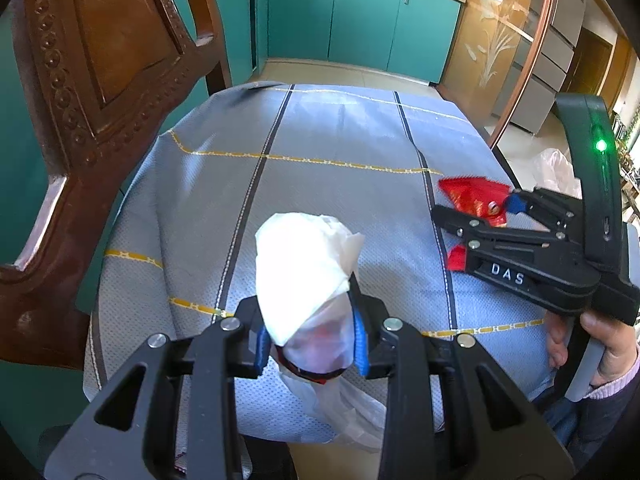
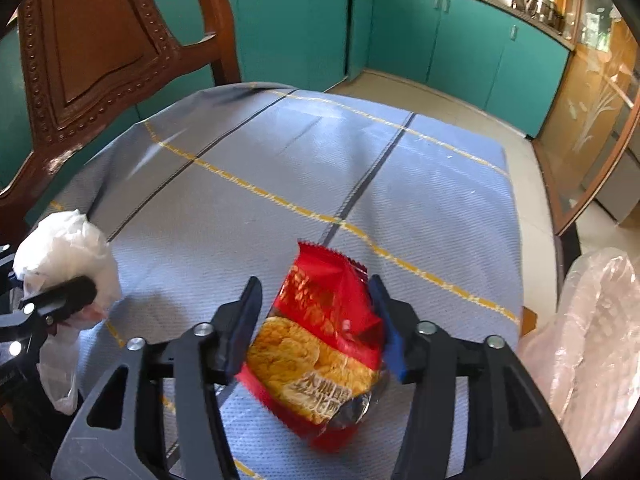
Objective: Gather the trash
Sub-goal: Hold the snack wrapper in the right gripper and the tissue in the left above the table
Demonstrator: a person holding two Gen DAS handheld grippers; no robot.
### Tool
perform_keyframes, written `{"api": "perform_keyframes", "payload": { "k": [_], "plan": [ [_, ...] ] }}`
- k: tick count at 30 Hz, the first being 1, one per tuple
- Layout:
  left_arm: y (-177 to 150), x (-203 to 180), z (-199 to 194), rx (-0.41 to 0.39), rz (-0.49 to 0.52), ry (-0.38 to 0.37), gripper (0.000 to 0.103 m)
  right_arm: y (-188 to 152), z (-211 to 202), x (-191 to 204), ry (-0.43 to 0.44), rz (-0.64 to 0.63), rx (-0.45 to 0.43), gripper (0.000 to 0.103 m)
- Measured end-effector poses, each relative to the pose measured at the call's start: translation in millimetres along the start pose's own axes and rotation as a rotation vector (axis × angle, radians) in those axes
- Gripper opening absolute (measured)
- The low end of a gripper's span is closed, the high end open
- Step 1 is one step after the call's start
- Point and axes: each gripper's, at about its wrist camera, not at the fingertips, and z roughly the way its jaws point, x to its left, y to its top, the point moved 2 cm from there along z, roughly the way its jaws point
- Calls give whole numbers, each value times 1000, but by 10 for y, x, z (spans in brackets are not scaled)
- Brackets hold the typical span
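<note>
A: Left claw (image 1: 308, 344)?
B: Clamped on the white plastic bag (image 1: 308, 276), above the desk (image 1: 340, 152).
A: Right claw (image 2: 316, 328)?
B: Parted; red snack wrapper (image 2: 320, 344) sits loosely between its 2 fingers.

A blue-grey checked cloth (image 2: 420, 184) with yellow and dark lines covers the tabletop; a red snack wrapper (image 2: 320, 344) lies on it.

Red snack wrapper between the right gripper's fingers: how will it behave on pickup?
The red snack wrapper looks like thin crinkled film, so probably floppy and likely to crumple under the right gripper. It seems flattened and near empty, so likely very light. Its glossy surface may slip against the pads.
</note>
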Motion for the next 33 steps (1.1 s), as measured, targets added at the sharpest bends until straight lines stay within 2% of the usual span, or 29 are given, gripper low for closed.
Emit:
{"api": "perform_keyframes", "payload": {
  "k": [2,7,16,21,24,30,33],
  "plan": [
    [-8,-4,17,4,0,-1,33,7,-14,-26,-19,2,-10,60],
    [-20,-1,29,7,-2,-2,34,9,-34,12,1,-12,-20,68],
    [-23,-28,67,6,9,19,38,-45,80,148,-65,-83,15,68],
    [-33,-28,94,13,8,18,42,-48,109,136,-52,-72,27,67],
    [-34,-26,104,16,8,18,45,-43,114,130,-15,-56,33,60],
    [-42,-25,102,18,10,23,50,-37,66,158,1,-61,20,49],
    [-52,-24,64,19,12,31,63,-23,34,136,21,-44,14,43]
  ]
}}
